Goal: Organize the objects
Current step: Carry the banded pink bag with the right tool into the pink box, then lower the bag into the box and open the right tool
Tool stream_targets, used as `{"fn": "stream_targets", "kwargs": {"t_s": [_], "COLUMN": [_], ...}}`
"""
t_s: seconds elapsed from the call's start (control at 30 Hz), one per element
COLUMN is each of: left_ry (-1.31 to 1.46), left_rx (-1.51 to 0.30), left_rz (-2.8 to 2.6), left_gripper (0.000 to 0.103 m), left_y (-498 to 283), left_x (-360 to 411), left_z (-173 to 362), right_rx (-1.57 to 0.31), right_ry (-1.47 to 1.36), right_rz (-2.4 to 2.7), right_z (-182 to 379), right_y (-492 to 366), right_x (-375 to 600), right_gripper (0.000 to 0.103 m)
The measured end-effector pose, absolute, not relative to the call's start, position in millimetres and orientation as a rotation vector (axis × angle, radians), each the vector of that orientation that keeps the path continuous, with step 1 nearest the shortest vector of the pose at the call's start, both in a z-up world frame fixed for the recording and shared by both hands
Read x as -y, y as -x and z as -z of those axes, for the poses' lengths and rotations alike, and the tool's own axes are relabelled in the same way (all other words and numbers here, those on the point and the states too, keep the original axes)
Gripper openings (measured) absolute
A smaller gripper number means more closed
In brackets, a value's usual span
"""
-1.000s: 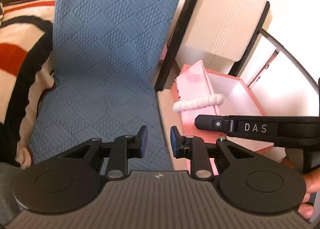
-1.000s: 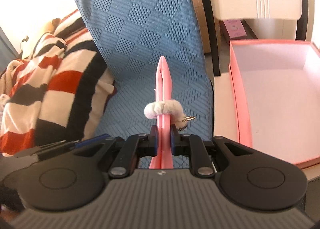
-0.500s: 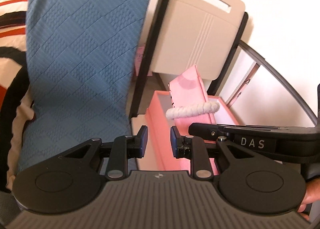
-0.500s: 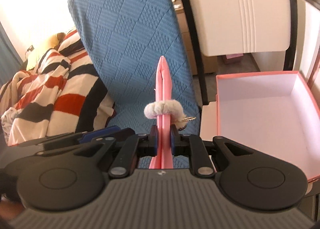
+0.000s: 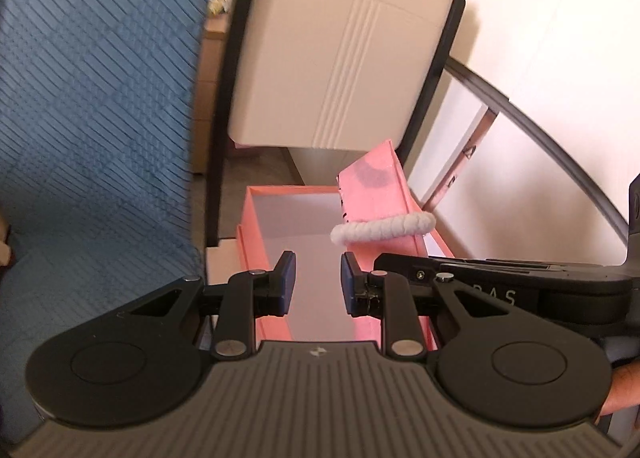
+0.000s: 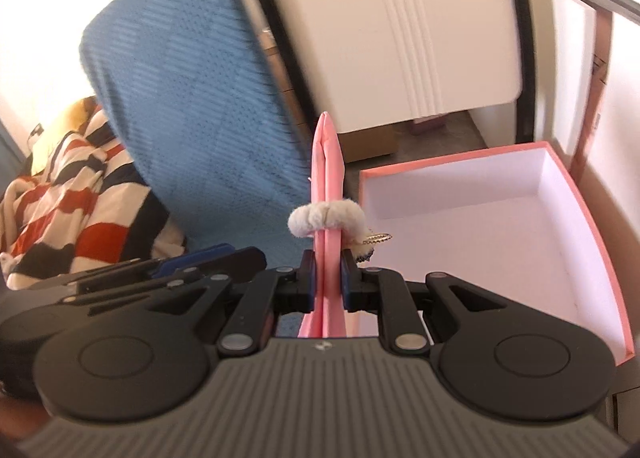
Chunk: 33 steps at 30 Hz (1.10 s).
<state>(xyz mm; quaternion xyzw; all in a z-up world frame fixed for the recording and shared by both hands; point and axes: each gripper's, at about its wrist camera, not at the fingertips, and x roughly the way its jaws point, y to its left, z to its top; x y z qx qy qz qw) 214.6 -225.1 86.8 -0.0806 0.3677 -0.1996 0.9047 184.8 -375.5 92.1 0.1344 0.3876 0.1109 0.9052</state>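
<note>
Right wrist view: the right gripper (image 6: 325,278) has its fingers (image 6: 307,278) pinching a flat pink folded item (image 6: 328,178), seen edge-on, which stands up between the pads and runs away from the camera to a pointed tip. Just beyond the fingertips a fluffy white band (image 6: 326,218) wraps around the pink item, and a small gold ring (image 6: 378,237) hangs at its right side. At lower left the dark body of the left gripper (image 6: 192,262) shows side-on, close beside the right one. To the right and a little farther off lies an open pink box (image 6: 592,210) with a white inside. To the left of the held item stands a blue quilted cushion (image 6: 192,98), with a striped blanket (image 6: 72,194) past it at the far left. Behind all rises a cream chair back (image 6: 400,26) in a black frame.

Left wrist view: the left gripper (image 5: 316,284) has its fingers (image 5: 285,282) spread with a gap between them and nothing in it; through the gap shows the white floor of the pink box (image 5: 250,226). Immediately to the right, the right gripper (image 5: 500,282) reaches in from the side, carrying the pink item (image 5: 376,186) tilted above the box's right wall, the white band (image 5: 384,227) wrapped across it. A person's fingertips (image 5: 624,390) show at the right edge. Farther back are the blue cushion (image 5: 96,98) on the left and the cream chair back (image 5: 344,42).
</note>
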Motion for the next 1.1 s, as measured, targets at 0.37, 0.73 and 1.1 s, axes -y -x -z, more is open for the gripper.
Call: {"fn": "stream_targets", "kwargs": {"t_s": [0.37, 0.73, 1.1], "left_ry": [0.137, 0.167, 0.170], "left_rx": [-0.868, -0.962, -0.992], "left_rz": [0.413, 0.268, 0.255], "left_gripper": [0.027, 0.028, 0.028], "left_y": [-262.2, -294.7, -296.2], "left_x": [269.2, 283.8, 286.8], "left_z": [-26.2, 28.4, 42.0], "right_rx": [-0.888, -1.018, -1.056], "right_ry": [-0.311, -0.381, -0.384], "right_rz": [-0.171, -0.105, -0.080], "right_z": [-27.6, 47.7, 62.9], "right_y": [-213.8, -239.9, -251.1], "right_x": [419.5, 448.5, 462.2], "right_gripper": [0.016, 0.017, 0.023]}}
